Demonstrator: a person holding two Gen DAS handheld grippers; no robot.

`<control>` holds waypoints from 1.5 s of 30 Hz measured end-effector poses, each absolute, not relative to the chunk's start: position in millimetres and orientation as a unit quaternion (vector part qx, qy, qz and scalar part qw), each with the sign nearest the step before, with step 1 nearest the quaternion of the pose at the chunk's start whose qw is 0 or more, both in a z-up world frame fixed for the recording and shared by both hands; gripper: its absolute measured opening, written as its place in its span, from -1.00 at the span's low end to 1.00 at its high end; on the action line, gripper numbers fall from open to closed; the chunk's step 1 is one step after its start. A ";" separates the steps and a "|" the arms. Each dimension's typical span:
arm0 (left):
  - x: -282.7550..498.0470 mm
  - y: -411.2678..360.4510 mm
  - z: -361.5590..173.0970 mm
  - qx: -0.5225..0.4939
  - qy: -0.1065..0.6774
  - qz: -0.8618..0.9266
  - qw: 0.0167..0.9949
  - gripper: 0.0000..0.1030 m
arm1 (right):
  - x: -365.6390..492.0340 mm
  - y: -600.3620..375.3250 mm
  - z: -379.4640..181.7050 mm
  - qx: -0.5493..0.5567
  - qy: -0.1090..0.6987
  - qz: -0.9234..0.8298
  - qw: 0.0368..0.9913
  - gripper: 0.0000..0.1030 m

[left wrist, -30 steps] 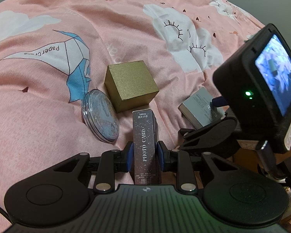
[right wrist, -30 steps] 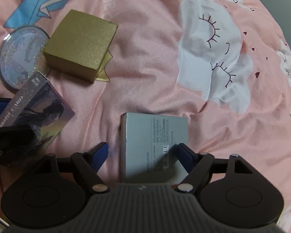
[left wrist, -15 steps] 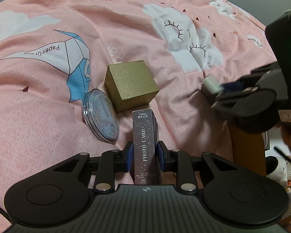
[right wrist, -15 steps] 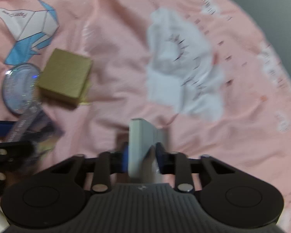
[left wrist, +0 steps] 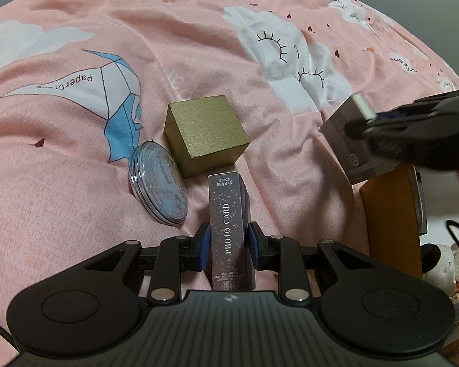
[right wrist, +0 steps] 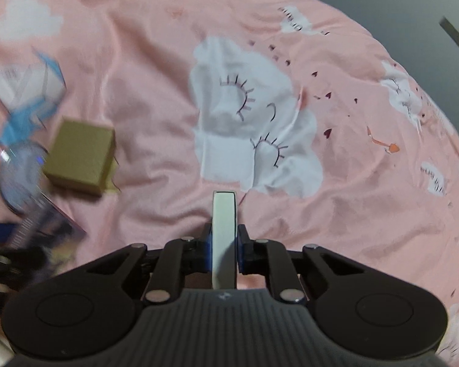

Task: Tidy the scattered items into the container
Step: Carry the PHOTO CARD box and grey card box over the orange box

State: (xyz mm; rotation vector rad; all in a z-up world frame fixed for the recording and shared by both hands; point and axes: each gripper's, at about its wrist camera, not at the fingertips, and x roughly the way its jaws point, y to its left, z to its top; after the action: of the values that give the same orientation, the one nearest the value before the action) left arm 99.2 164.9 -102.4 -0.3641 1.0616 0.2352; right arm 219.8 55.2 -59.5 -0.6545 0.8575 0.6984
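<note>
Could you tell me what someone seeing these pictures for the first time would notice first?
Most striking is that both grippers are full: the left gripper is shut on a dark photo card box held upright, and the right gripper is shut on a thin grey box seen edge-on. Behind them, on the pink bedspread, sits a gold box, with a round clear case leaning beside it.

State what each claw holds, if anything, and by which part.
The left claw clamps the photo card box across its long side faces. The right claw clamps the thin grey box across its broad faces.
</note>
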 end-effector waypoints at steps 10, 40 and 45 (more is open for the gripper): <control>93.2 155.1 -93.7 -0.156 0.483 0.111 0.854 -0.47 | 198.3 -8.8 -2.8 -0.159 0.381 0.355 0.839 -0.68; 128.5 43.9 0.7 -0.168 0.381 -0.090 0.905 -0.50 | 180.9 -189.3 -1.7 0.034 0.389 0.217 0.895 -0.68; 150.6 23.1 -20.8 -0.163 0.405 -0.105 0.894 -0.50 | 190.6 -197.1 -13.0 0.062 0.402 0.214 0.888 -0.68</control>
State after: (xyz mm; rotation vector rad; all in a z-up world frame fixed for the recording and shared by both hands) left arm 150.6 23.1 -20.8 -0.3384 0.8402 -0.2170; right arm 190.6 -197.1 -13.0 0.1297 0.8358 0.4456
